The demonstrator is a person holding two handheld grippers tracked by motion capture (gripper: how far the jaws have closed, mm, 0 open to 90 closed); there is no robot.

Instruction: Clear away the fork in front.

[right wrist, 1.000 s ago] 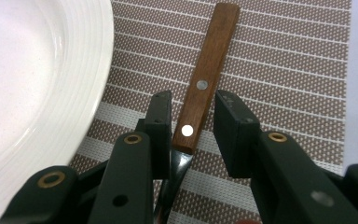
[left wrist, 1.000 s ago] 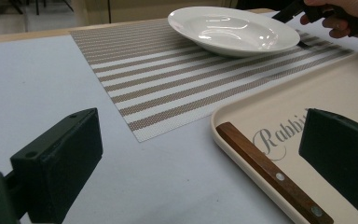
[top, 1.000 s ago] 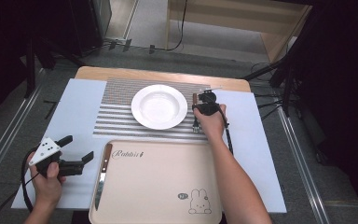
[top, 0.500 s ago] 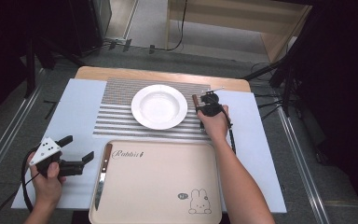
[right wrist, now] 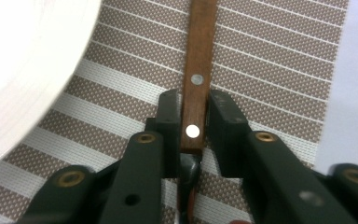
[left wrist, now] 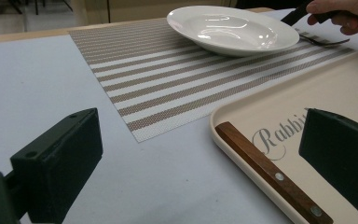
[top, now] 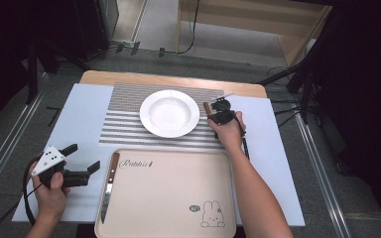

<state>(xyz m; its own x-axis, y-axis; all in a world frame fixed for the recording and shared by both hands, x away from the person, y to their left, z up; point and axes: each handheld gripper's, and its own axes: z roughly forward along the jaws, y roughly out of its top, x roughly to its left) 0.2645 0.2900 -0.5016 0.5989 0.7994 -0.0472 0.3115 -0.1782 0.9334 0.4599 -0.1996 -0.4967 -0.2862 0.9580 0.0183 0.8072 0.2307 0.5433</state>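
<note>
**Right hand-held gripper clamped on fork handle beside the plate**

The right hand-held gripper (top: 222,110) sits at the right edge of the striped mat (top: 129,119), just right of the white plate (top: 169,113). In the right gripper view its two black jaws have just been closing and now press on either side of the wooden handle of a fork (right wrist: 196,84), near the handle's end where two metal rivets show. The handle runs straight away from the jaws over the mat's brown and white stripes, with the plate's rim at the left edge of that view. From the left gripper view, the fork's tines (left wrist: 324,41) lie low over the mat just beside the plate, under the person's right hand (left wrist: 345,14).

The left hand-held gripper (top: 82,166) is held low over the white sheet on the counter (top: 258,90), well apart from the plate, just left of the beige tray (top: 178,198). Its jaws stand wide apart with nothing between them. They point toward the tray's left rim, where a knife (top: 108,188) with a wooden handle lies along the tray's left side, blade toward the person. The tray bears the word "Rabbit" and a small rabbit drawing.
</note>
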